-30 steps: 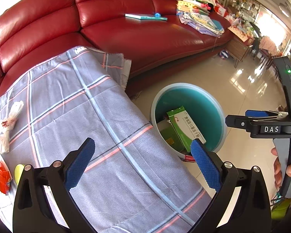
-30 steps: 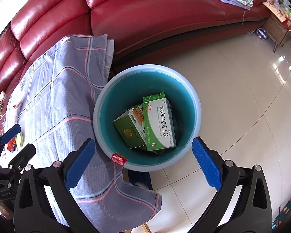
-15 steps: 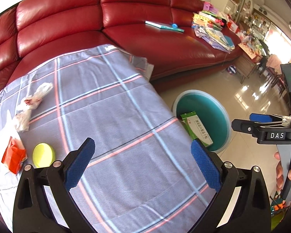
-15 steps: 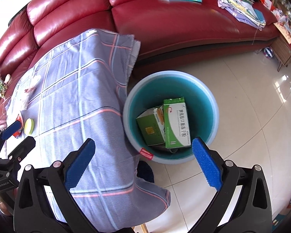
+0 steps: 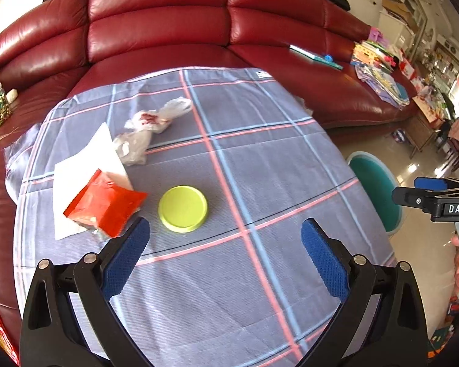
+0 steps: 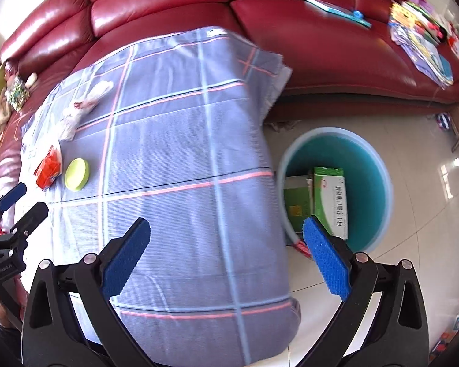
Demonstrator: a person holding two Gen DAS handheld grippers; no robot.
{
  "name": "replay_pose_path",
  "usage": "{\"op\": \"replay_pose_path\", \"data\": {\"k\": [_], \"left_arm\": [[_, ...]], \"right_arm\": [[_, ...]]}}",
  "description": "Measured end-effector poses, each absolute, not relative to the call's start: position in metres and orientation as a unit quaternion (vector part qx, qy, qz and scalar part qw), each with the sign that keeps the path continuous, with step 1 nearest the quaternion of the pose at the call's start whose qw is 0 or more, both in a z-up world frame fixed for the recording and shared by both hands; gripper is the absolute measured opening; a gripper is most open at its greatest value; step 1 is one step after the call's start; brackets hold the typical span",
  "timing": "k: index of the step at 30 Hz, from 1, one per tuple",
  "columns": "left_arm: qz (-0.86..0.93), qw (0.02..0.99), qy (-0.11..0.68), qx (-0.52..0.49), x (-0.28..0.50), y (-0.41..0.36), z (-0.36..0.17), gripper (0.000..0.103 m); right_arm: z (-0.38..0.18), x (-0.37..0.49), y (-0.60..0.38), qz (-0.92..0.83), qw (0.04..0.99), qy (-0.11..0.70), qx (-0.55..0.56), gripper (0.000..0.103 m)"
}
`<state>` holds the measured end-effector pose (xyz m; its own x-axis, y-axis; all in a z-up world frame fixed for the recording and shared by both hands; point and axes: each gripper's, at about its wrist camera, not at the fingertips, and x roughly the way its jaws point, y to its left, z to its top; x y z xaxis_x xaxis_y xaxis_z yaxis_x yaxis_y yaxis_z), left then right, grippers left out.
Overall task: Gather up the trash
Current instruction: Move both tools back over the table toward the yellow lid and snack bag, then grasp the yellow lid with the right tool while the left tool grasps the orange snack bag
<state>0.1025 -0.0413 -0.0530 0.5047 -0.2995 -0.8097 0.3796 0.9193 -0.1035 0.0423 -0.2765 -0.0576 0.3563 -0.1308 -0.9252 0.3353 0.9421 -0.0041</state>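
Note:
On the checked cloth (image 5: 260,183) lie a yellow-green lid (image 5: 183,208), an orange-red wrapper (image 5: 105,206) on a white paper sheet (image 5: 76,177), and a crumpled clear plastic bag (image 5: 150,125). My left gripper (image 5: 225,258) is open and empty, just short of the lid and wrapper. The teal bin (image 6: 364,165) stands on the floor right of the table, with green and white boxes (image 6: 330,202) inside. My right gripper (image 6: 226,258) is open and empty over the table's right edge beside the bin. The lid (image 6: 76,174) and wrapper (image 6: 47,168) also show in the right wrist view.
A red leather sofa (image 5: 168,30) wraps behind the table, with a book (image 5: 315,56) and stacked papers (image 5: 379,70) on its seat. The tiled floor (image 6: 428,122) lies around the bin. The cloth hangs over the table's right edge (image 6: 275,70).
Both grippers have swung left, away from the bin and toward the table. The lid, wrapper and plastic bag have come into the middle of the left wrist view. Both stay open.

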Motion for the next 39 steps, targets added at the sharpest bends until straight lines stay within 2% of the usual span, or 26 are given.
{"op": "replay_pose_path", "data": {"k": [11,22,25,29,34,35,36,39], "left_arm": [[-0.146,0.864,0.481,0.031,0.127,0.071,-0.079,0.099],[-0.158,0.852,0.500,-0.005,0.141,0.120,-0.101,0.099],[-0.166,0.850,0.500,-0.005,0.143,0.126,-0.103,0.099],[-0.171,0.848,0.501,-0.001,0.147,0.126,-0.106,0.099],[-0.179,0.847,0.500,0.001,0.150,0.124,-0.104,0.099],[-0.181,0.847,0.499,0.003,0.151,0.122,-0.104,0.099],[-0.182,0.847,0.500,0.003,0.152,0.120,-0.104,0.099],[-0.189,0.844,0.502,0.004,0.156,0.113,-0.103,0.099]], "right_arm": [[-0.091,0.107,-0.168,-0.049,0.818,0.572,0.038,0.096],[-0.131,0.163,-0.098,-0.004,0.814,0.580,-0.006,0.095],[-0.138,0.172,-0.085,0.000,0.814,0.580,-0.025,0.088],[-0.149,0.182,-0.078,-0.003,0.812,0.583,-0.040,0.071],[-0.156,0.184,-0.080,0.002,0.810,0.585,-0.047,0.066],[-0.156,0.184,-0.079,0.007,0.811,0.584,-0.047,0.060],[-0.154,0.183,-0.078,0.009,0.813,0.580,-0.052,0.049],[-0.150,0.181,-0.081,0.007,0.813,0.579,-0.053,0.048]]}}
